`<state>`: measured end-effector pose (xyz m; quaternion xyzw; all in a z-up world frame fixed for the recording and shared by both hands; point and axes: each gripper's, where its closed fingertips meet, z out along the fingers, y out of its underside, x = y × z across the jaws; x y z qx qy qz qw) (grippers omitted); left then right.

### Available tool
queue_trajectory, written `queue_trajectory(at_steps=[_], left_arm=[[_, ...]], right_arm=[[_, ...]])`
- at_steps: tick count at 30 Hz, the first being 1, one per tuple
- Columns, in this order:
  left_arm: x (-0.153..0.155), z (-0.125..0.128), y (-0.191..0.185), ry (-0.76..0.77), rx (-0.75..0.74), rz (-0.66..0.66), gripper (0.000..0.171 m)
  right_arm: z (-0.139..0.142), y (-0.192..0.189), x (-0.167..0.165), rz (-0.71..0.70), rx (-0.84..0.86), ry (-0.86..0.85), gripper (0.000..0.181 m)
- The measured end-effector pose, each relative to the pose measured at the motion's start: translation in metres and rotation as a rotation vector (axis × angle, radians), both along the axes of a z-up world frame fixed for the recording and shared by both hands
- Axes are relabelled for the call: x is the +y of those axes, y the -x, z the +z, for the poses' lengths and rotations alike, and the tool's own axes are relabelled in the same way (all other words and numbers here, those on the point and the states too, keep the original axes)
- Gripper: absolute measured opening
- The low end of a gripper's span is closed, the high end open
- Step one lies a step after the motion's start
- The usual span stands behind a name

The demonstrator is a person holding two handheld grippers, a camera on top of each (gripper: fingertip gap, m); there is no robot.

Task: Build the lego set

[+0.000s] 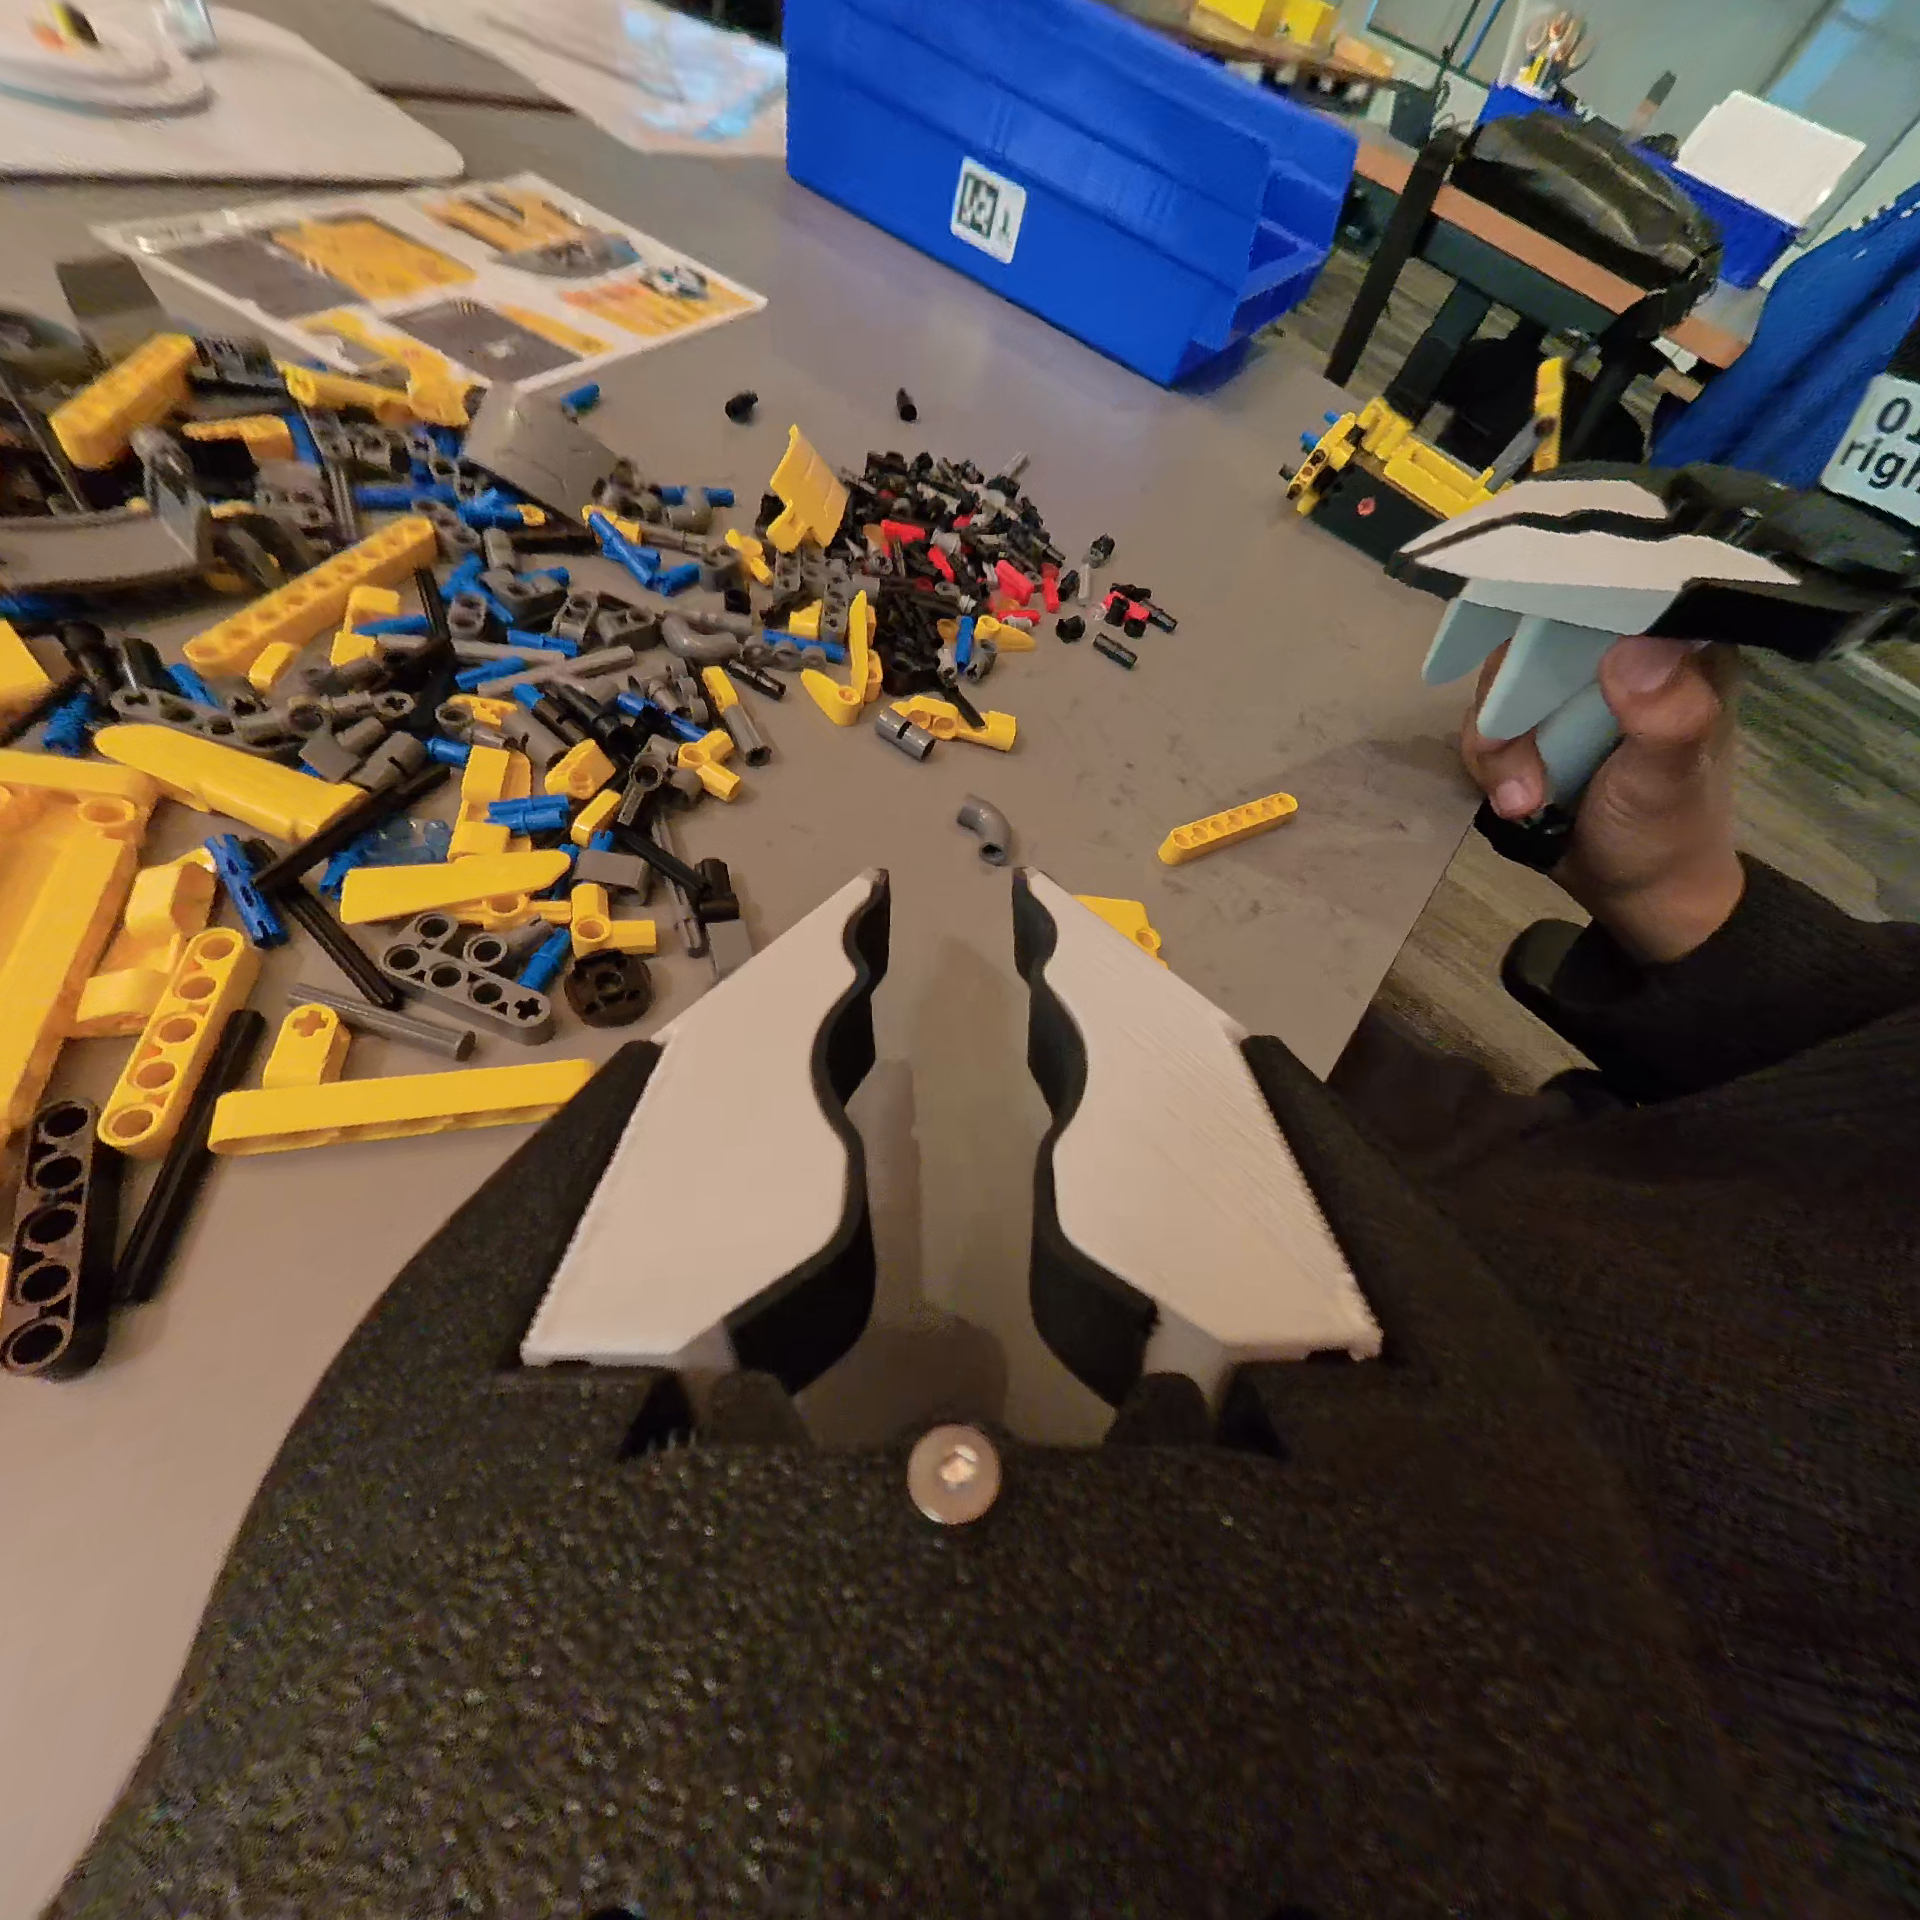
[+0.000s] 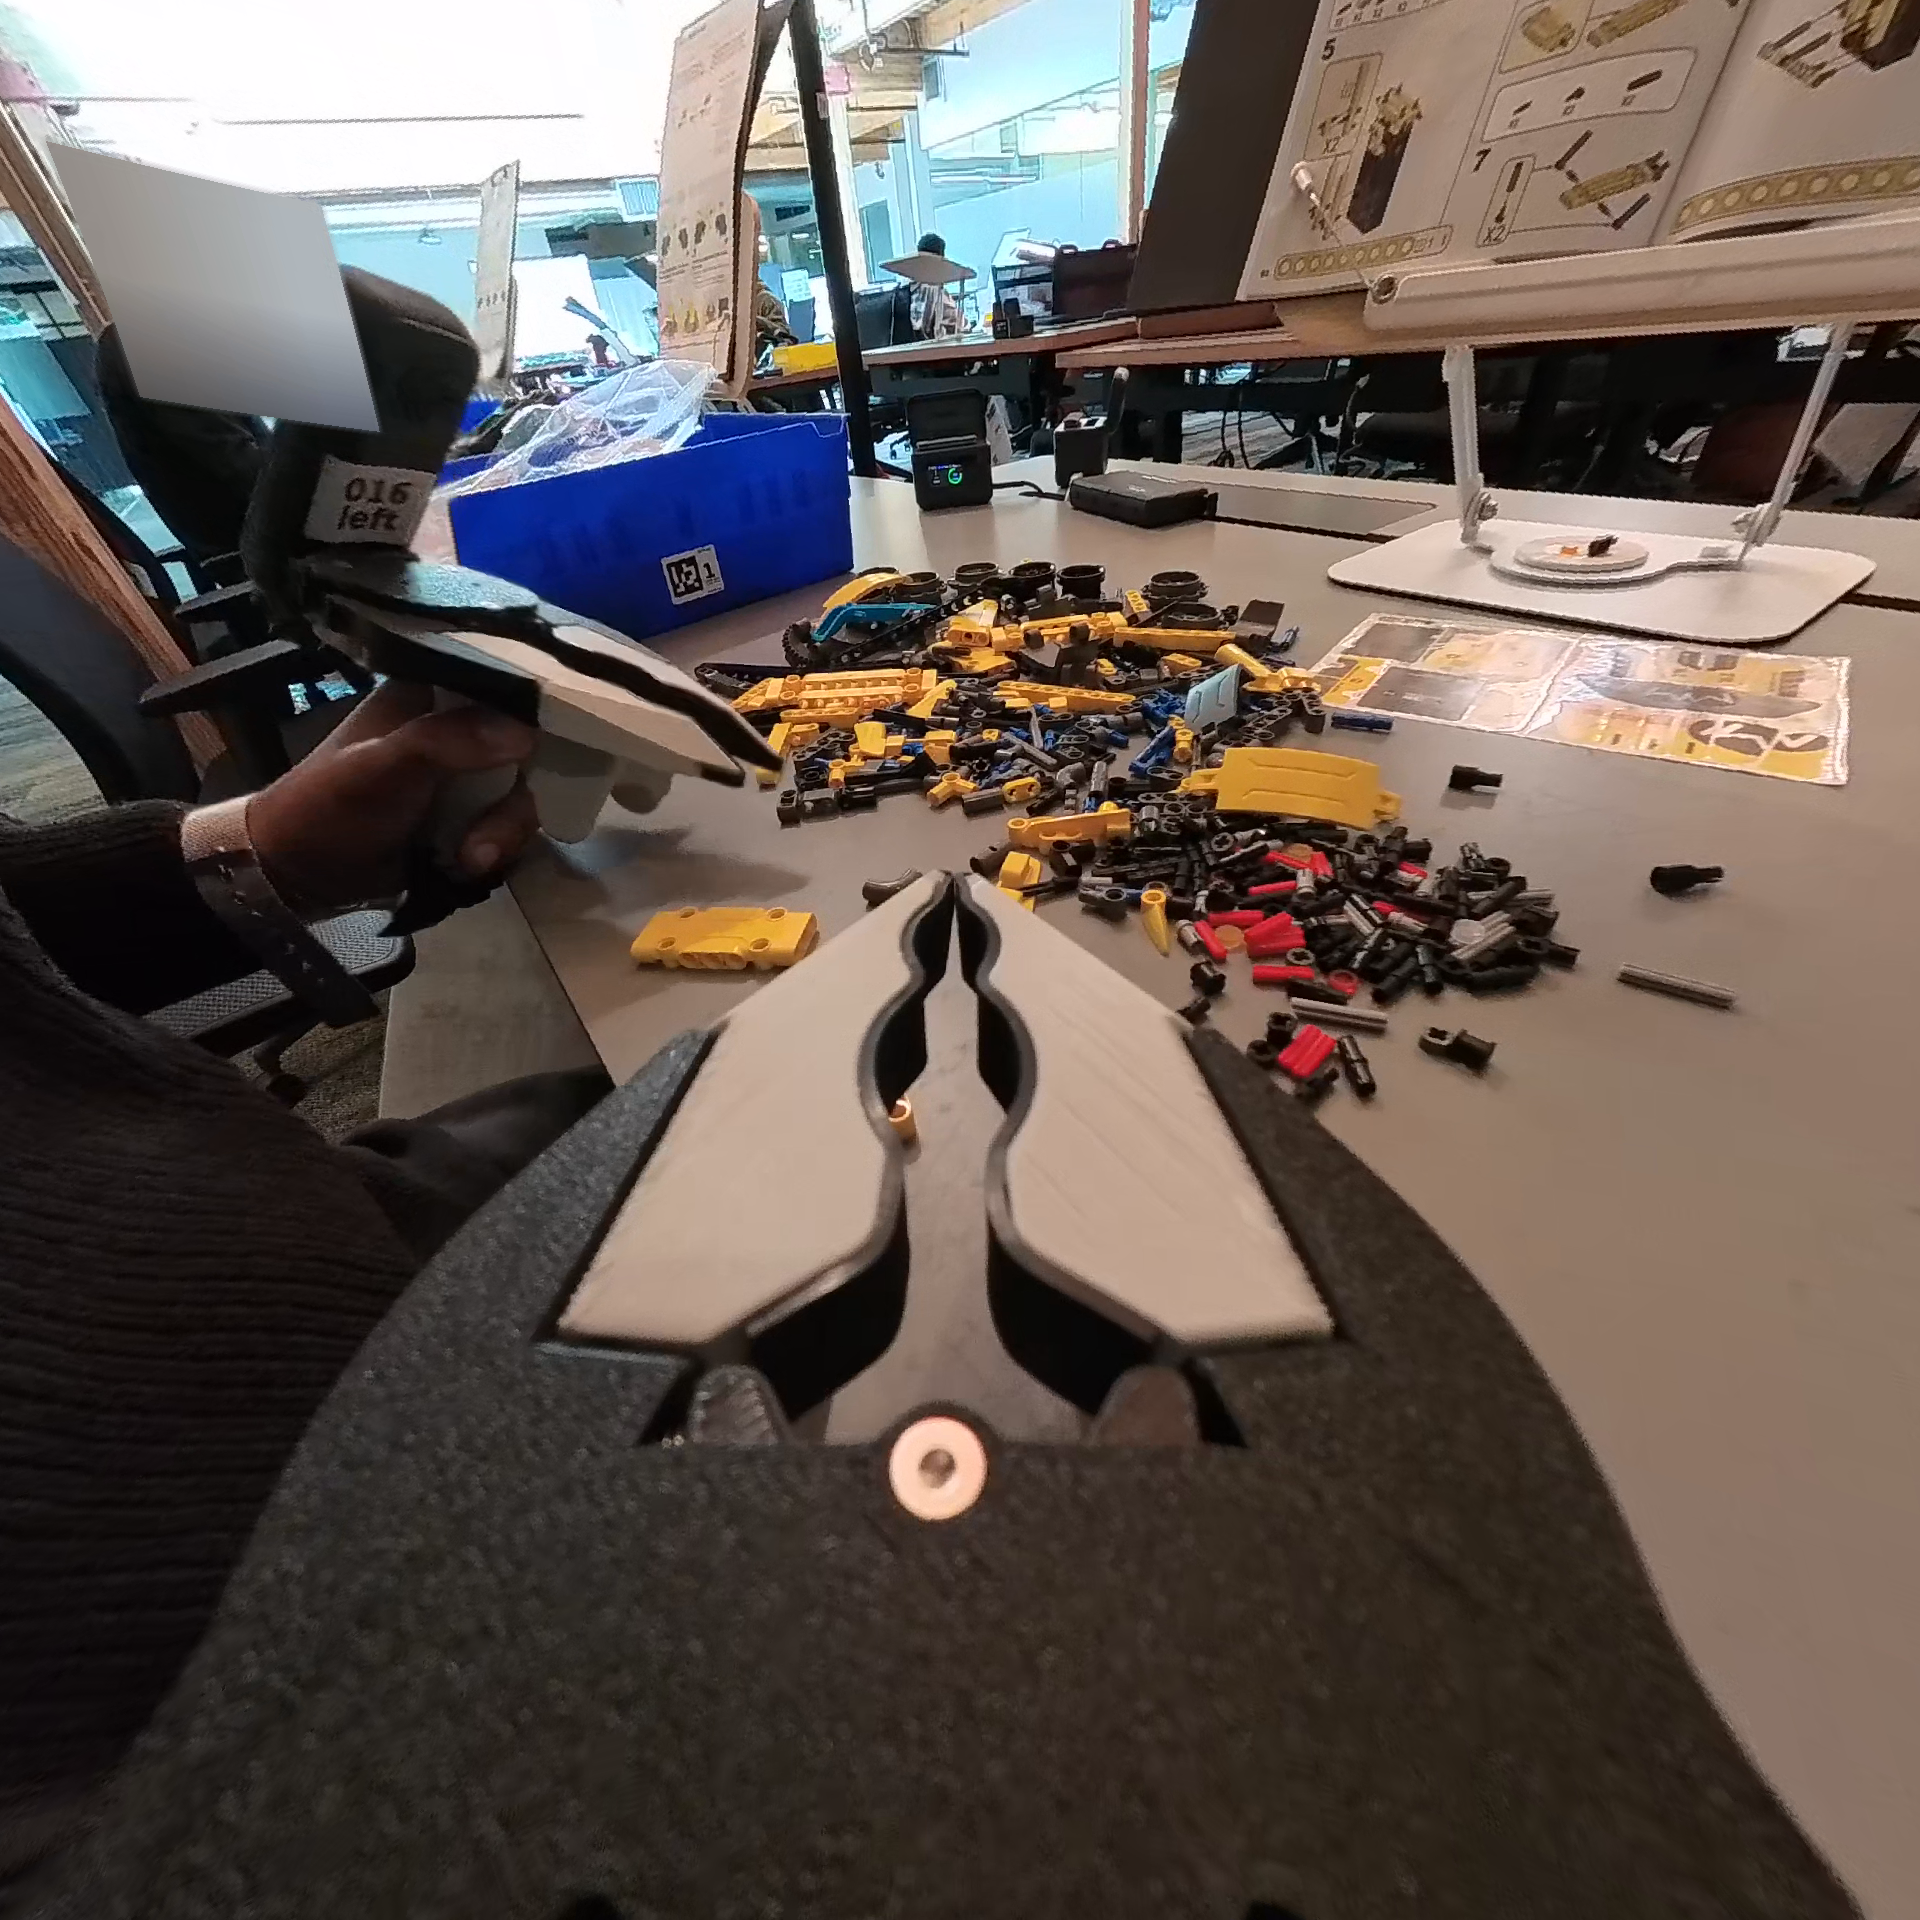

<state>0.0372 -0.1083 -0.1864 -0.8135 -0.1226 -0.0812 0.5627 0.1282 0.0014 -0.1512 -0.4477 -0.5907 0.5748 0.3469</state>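
Observation:
My left gripper (image 1: 952, 881) is open and empty, low over the grey table (image 1: 1195, 644). A small grey elbow piece (image 1: 985, 826) lies just past its tips, and a short yellow beam (image 1: 1226, 828) lies to the right. A pile of yellow, blue, grey and black bricks (image 1: 468, 675) spreads to its left. My right gripper (image 2: 954, 883) has its tips together; a tiny tan piece (image 2: 902, 1117) shows in the hollow between its fingers, and I cannot tell if it is held. A yellow panel (image 2: 722, 935) lies just to its left. The left gripper (image 2: 758, 767) hovers beyond.
A blue bin (image 1: 1039, 156) stands at the back, also in the right wrist view (image 2: 644, 520). A sticker sheet (image 2: 1579, 691) lies flat. An open booklet (image 2: 1558, 125) sits on a white stand (image 2: 1600, 582). A small yellow assembly (image 1: 1392, 468) sits near the table edge (image 1: 1434, 883). Tip to tip, the grippers are about 15 cm apart.

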Motion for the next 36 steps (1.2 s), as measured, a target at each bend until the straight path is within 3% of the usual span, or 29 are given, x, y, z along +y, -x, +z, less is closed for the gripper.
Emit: queue_trajectory(at_steps=[27,36], left_arm=[[-0.0017,0.0087,-0.0049,-0.062,0.084,-0.004,0.022],[-0.0020,0.0092,-0.0048,-0.067,0.099,0.004,0.021]], right_arm=[[-0.0015,0.0004,-0.0022,0.027,-0.020,0.019,0.000],[-0.0083,0.0055,-0.0005,0.047,-0.103,0.085,0.000]])
